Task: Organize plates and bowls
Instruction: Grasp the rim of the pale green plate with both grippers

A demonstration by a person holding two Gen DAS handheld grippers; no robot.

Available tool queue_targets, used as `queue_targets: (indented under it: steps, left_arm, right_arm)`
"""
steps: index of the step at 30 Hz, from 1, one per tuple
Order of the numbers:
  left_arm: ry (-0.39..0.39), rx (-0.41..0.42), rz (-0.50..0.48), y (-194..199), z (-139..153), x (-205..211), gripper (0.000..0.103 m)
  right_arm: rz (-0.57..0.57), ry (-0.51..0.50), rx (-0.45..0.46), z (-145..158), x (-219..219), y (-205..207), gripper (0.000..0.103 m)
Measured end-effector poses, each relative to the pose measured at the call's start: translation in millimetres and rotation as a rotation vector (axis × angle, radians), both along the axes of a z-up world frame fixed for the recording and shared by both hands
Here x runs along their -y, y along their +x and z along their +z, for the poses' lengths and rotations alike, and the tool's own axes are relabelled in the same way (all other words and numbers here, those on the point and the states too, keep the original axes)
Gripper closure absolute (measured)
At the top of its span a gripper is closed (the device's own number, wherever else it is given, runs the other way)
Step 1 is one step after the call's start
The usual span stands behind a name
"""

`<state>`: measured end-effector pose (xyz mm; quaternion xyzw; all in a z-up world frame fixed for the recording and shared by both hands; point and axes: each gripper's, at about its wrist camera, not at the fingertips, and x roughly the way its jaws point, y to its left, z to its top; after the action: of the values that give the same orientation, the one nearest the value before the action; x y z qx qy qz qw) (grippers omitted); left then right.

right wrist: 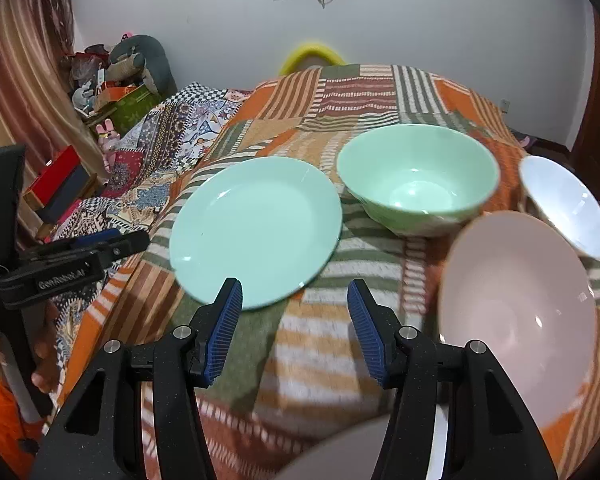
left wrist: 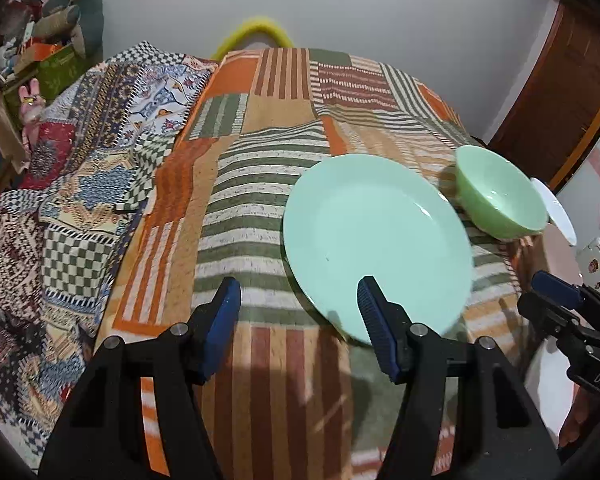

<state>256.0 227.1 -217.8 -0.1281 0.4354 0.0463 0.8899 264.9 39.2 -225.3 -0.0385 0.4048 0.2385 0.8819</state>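
Spread, empty fingers [right wrist: 294, 316] hover before mint plate [right wrist: 256, 228], green bowl [right wrist: 416, 178], pink bowl [right wrist: 516, 312], all empty.

Your left gripper [left wrist: 298, 312] and right gripper [right wrist: 294, 310] both tilt down over the plate [right wrist: 256, 228], jaws apart (nothing between them).

Mint-green plate [right wrist: 256, 228]: flat, upright, empty, on the striped patchwork bedspread, left of the group. Green bowl [right wrist: 418, 178]: upright, empty, just right of the plate and slightly farther. Pink bowl [right wrist: 516, 300]: empty, nearest, right side, tilted toward the viewer. White bowl [right wrist: 568, 204]: empty, far right, tilted, close behind the pink bowl; contact cannot be told.
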Motion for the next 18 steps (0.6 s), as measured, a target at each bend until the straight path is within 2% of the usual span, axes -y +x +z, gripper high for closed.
queue_targets:
  steps: [2,4,8,12,18]
  left_arm:
    - [-0.006,0.003,0.000,11,-7,-5,0.052]
    - [-0.015,-0.002,-0.013,22,-13,-9,0.067]
    - [-0.019,-0.003,-0.007,37,-23,-17,0.077]
    - [-0.044,-0.011,-0.020,50,-32,-22,0.083]
    - [-0.036,-0.005,-0.055,57,-36,-16,0.089]
  right_arm:
    - [0.002,-0.003,-0.018,-4,-3,9,0.052]
    - [-0.002,-0.005,-0.048,-10,-7,18,0.052]
    - [-0.007,-0.029,-0.087,-22,-11,30,0.066]
    - [-0.025,-0.052,-0.145,-34,-13,38,0.072]
    - [-0.023,-0.107,-0.136,-39,-19,43,0.073]
